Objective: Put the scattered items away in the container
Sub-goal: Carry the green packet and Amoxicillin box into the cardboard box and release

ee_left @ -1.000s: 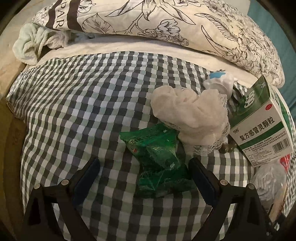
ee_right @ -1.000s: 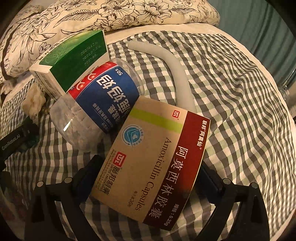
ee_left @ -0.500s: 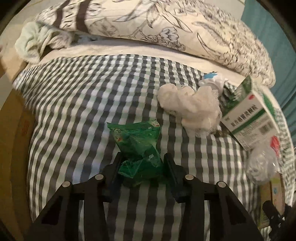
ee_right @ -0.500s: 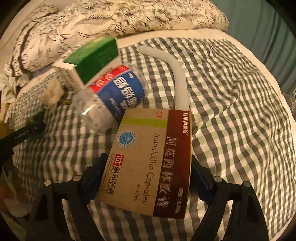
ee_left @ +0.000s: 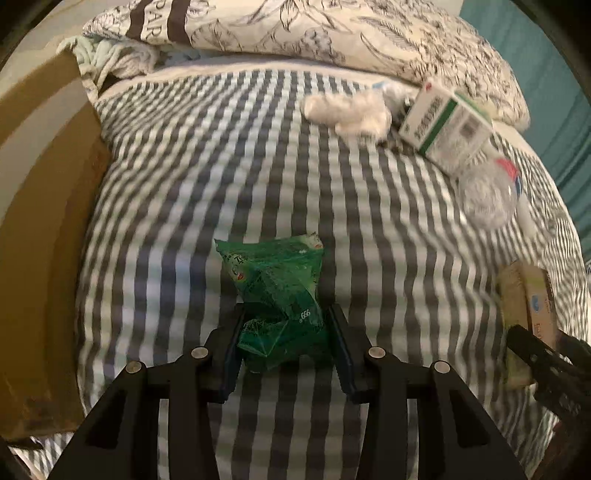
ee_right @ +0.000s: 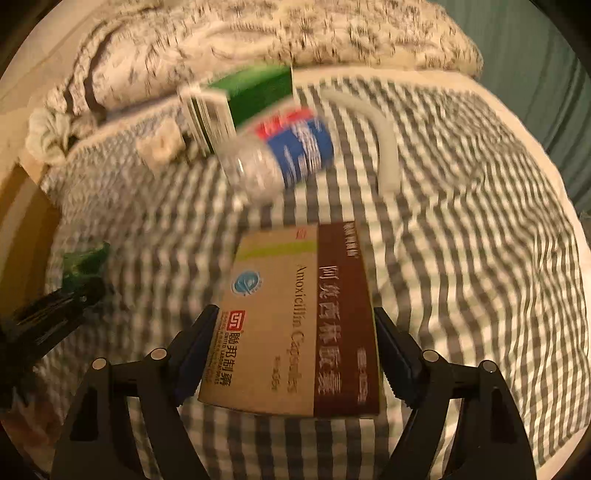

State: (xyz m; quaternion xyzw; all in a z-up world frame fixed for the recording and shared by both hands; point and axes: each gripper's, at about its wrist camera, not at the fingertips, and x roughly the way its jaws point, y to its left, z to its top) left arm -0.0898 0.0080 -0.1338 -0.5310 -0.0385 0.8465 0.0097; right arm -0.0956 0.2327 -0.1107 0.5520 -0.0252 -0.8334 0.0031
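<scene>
My left gripper [ee_left: 284, 328] is shut on a crumpled green packet [ee_left: 277, 291], held above the checked bedspread [ee_left: 184, 184]. My right gripper [ee_right: 293, 332] is shut on a tan and maroon Amoxicillin box [ee_right: 299, 314], also lifted off the bed. In the left wrist view that box [ee_left: 528, 306] and the right gripper show at the right edge. In the right wrist view the green packet [ee_right: 83, 264] and the left gripper show at the left. A brown cardboard box [ee_left: 40, 229] stands at the bed's left side.
Left on the bed: a white crumpled tissue [ee_left: 347, 109], a green and white medicine box [ee_left: 443, 123], a clear bottle with a blue label [ee_right: 280, 158], and a pale curved tube [ee_right: 384, 147]. Floral pillows [ee_left: 332, 33] lie along the far edge.
My left gripper closed on the green packet and pulled back with it. My right gripper closed on the Amoxicillin box and lifted it away from the bottle. Both views now sit farther from the bed.
</scene>
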